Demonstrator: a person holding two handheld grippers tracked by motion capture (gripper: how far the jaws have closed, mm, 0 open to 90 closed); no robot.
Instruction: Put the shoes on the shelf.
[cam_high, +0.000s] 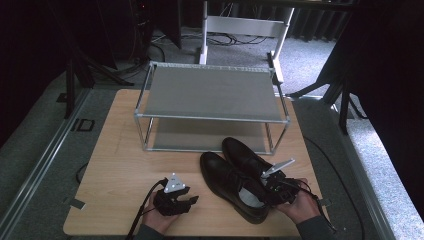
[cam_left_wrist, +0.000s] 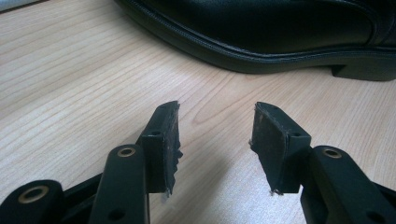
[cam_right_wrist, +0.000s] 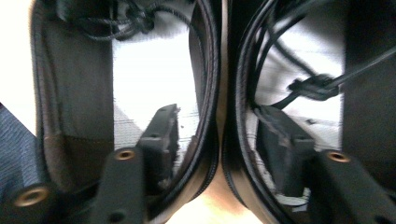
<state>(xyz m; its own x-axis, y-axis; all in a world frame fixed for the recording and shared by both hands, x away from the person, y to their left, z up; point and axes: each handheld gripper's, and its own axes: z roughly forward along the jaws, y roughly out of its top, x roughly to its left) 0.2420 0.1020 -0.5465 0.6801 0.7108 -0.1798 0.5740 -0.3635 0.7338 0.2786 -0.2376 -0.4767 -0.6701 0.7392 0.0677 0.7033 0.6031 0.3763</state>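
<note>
Two black leather dress shoes lie side by side on the wooden table (cam_high: 120, 160), toes toward the rack: the nearer shoe (cam_high: 225, 175) and the farther one (cam_high: 242, 152). My right gripper (cam_high: 268, 188) is at their heel openings. In the right gripper view it (cam_right_wrist: 217, 126) stands open with one jaw inside each shoe, astride the two adjoining collars (cam_right_wrist: 219, 70), a small gap on either side. My left gripper (cam_high: 192, 200) rests low on the table left of the shoes, open and empty (cam_left_wrist: 217, 121). The nearer shoe's sole and heel (cam_left_wrist: 280, 32) lie just ahead of it.
A two-shelf metal shoe rack (cam_high: 210, 92) with grey shelves stands at the back of the table, just beyond the shoe toes. Bare wood spreads left of the shoes. Grey carpet, tripod legs and a white stand surround the table.
</note>
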